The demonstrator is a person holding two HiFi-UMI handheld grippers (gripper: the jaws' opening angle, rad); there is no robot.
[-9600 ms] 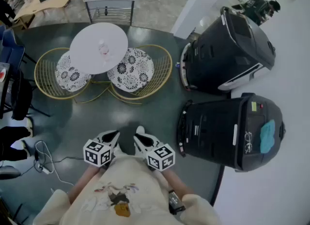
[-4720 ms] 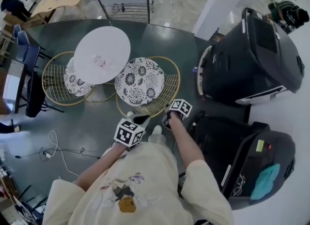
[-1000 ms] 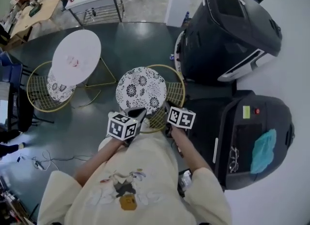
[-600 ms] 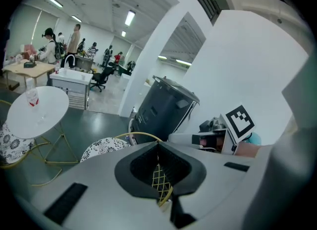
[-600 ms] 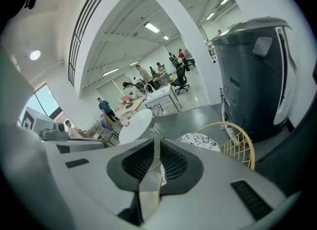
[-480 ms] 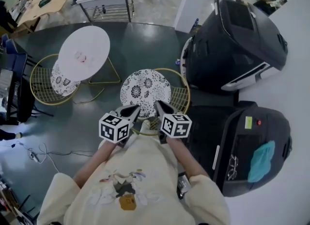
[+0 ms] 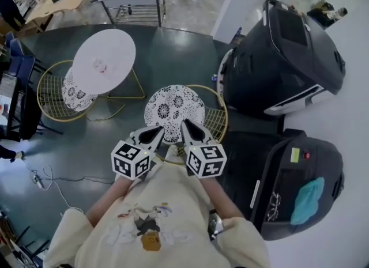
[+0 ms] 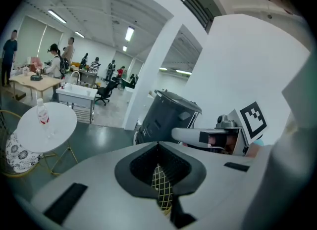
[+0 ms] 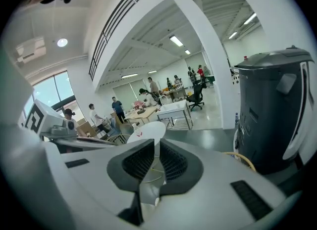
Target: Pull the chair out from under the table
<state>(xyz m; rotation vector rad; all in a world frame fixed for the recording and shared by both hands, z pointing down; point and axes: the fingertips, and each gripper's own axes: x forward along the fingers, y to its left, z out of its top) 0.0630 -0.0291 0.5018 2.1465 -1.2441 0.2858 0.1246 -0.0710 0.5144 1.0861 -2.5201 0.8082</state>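
Facing the table (image 7: 104,60), chair (image 7: 174,106) upright; left gripper (image 7: 159,129) jaws together, right gripper (image 7: 184,124) closing empty.

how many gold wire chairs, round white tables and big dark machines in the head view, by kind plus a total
gold wire chairs: 2
round white table: 1
big dark machines: 2
total: 5

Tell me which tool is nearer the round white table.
Left. The left tool hovers on the white table side of the chair; the right tool, jaws closing on nothing, is farther, toward the black machine.
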